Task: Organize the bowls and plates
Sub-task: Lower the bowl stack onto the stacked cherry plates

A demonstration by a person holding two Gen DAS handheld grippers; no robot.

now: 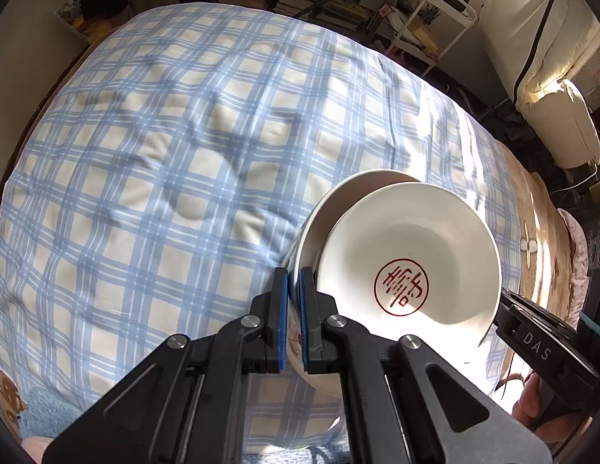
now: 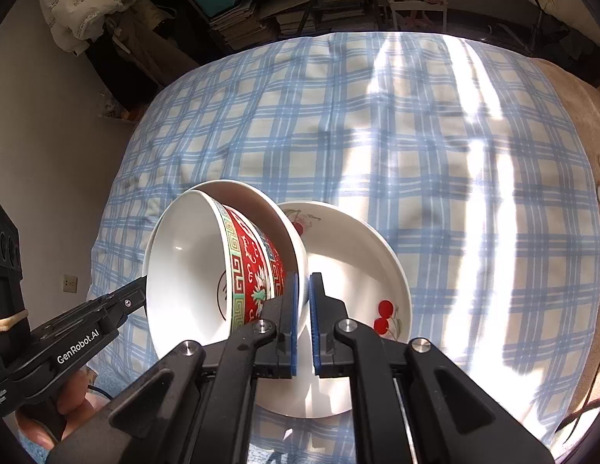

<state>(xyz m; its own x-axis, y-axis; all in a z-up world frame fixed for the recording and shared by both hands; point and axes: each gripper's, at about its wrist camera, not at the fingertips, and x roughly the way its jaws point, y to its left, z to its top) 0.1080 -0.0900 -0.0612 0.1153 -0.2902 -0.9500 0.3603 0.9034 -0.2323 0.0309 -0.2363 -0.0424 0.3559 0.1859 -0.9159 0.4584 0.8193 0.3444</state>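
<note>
Two tongs clamp crockery rims — left tongs (image 1: 294,301) the bowl (image 2: 191,270), right tongs (image 2: 303,301) the plate (image 2: 358,255).

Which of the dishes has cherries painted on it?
The shallow plate at the bottom, under the two nested bowls; the inner bowl has a red patterned outside instead.

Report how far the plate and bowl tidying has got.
Done: the red-patterned bowl sits nested in a white bowl, over the cherry plate. In hand: the left hand-held gripper and right hand-held gripper each pinch a rim of the stack. Left: setting it down on the checked cloth.
</note>
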